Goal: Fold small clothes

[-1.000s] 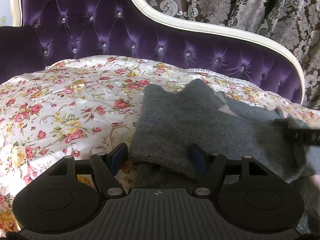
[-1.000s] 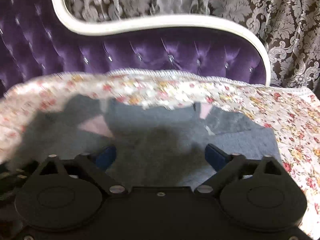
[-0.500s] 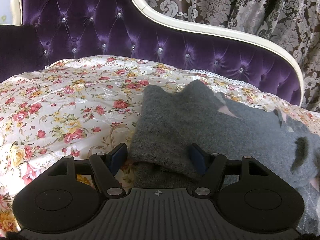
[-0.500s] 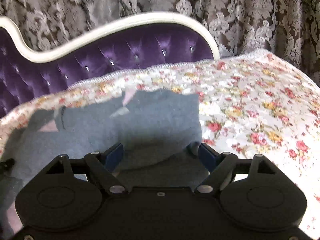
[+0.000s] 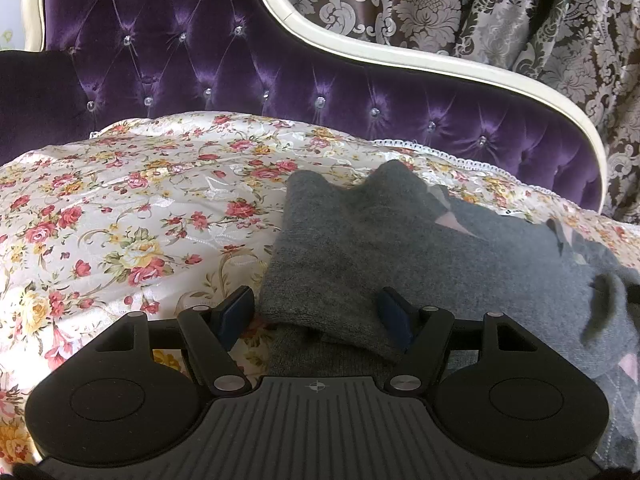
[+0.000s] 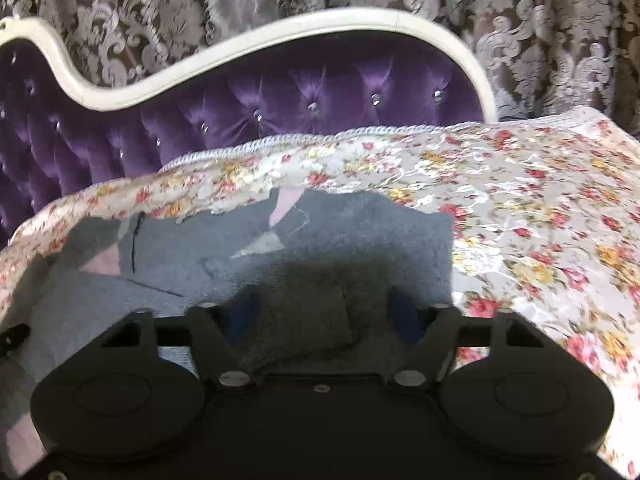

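A grey knit garment (image 5: pixel 400 256) with pale pink diamond patches lies partly folded on the floral bedspread (image 5: pixel 120 216). My left gripper (image 5: pixel 316 314) rests low at its near left corner. Its jaws are open, and the folded grey edge lies between the blue pads (image 5: pixel 236 312) without being pinched. In the right wrist view the garment (image 6: pixel 344 232) ends at a straight right edge. My right gripper (image 6: pixel 324 314) is over its near right part and its jaws are closing. A hump of grey cloth sits between them, with a gap still showing at the right pad (image 6: pixel 404 316).
The bedspread (image 6: pixel 540 240) covers a bed or couch with a purple tufted back (image 5: pixel 240 80) and a cream curved frame (image 6: pixel 280 36). Patterned brown and silver curtains (image 5: pixel 480 8) hang behind. A dark purple cushion (image 5: pixel 36 100) sits at the far left.
The right gripper swept to the right along the garment to its right end, rolled a little, and its jaws have narrowed around the cloth. It has left the left wrist view. The left gripper has not moved.
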`<state>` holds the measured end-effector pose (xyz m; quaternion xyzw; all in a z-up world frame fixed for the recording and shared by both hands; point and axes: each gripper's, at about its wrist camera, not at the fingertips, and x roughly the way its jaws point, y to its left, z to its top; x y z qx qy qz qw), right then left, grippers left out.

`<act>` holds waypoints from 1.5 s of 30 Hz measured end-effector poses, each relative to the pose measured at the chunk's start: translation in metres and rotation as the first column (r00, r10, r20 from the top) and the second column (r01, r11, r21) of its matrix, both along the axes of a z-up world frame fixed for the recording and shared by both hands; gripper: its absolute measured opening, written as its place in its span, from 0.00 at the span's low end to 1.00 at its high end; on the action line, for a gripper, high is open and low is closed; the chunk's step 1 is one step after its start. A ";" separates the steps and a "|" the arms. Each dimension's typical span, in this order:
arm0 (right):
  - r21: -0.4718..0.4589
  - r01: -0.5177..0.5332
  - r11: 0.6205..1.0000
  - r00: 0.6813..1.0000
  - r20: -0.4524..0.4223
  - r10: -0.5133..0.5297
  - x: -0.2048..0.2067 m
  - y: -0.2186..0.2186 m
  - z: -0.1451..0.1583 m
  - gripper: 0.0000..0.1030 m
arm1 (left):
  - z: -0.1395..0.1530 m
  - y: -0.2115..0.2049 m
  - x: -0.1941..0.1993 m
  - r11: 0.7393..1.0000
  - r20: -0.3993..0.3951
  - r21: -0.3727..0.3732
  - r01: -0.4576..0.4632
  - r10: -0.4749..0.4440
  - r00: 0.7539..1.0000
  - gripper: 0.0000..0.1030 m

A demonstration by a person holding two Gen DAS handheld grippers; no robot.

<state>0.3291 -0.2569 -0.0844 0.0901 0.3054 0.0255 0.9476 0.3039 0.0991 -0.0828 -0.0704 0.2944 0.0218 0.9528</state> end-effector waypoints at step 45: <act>-0.082 -0.049 0.995 0.999 0.013 0.051 -0.017 -0.015 0.022 0.10 | 0.006 0.008 -0.002 0.992 -0.054 -0.016 0.126 -0.127 0.990 0.69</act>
